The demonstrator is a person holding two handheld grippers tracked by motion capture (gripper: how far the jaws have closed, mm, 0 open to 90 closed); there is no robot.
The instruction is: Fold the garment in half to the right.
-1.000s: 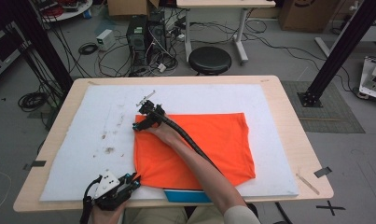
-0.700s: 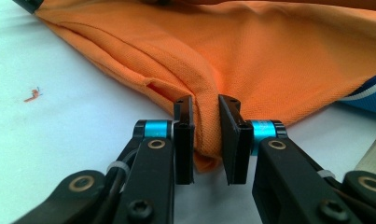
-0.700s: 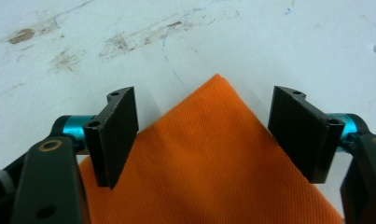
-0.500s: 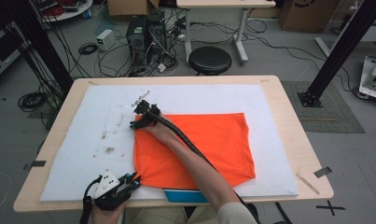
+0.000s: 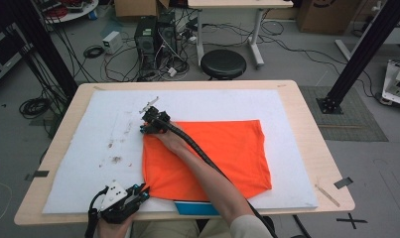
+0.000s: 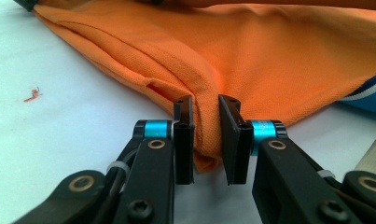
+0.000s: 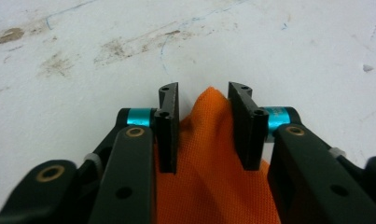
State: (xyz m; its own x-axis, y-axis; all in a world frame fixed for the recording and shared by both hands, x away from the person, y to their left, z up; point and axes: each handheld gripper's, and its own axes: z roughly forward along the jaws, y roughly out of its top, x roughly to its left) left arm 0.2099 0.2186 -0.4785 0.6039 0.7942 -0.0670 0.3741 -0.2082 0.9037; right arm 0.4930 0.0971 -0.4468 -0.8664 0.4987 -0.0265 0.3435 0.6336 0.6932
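On the white mat (image 5: 287,104) covering the table (image 5: 306,124), an orange polo shirt (image 5: 222,153) lies flat, seemingly folded once already, with a blue-and-white trim peeking out at its near edge. At the near left corner, the left gripper (image 6: 205,135) is clamped on the fabric, a fold of cloth pinched between its jaws. At the far left corner, the right gripper (image 7: 202,126) straddles a raised peak of cloth; its jaws have just been closing around it, and whether they already press it I cannot tell. Both left corners look nearly secured, so the fold itself is left to do. Since the earlier frame both hands have stayed put; the shirt has not shifted
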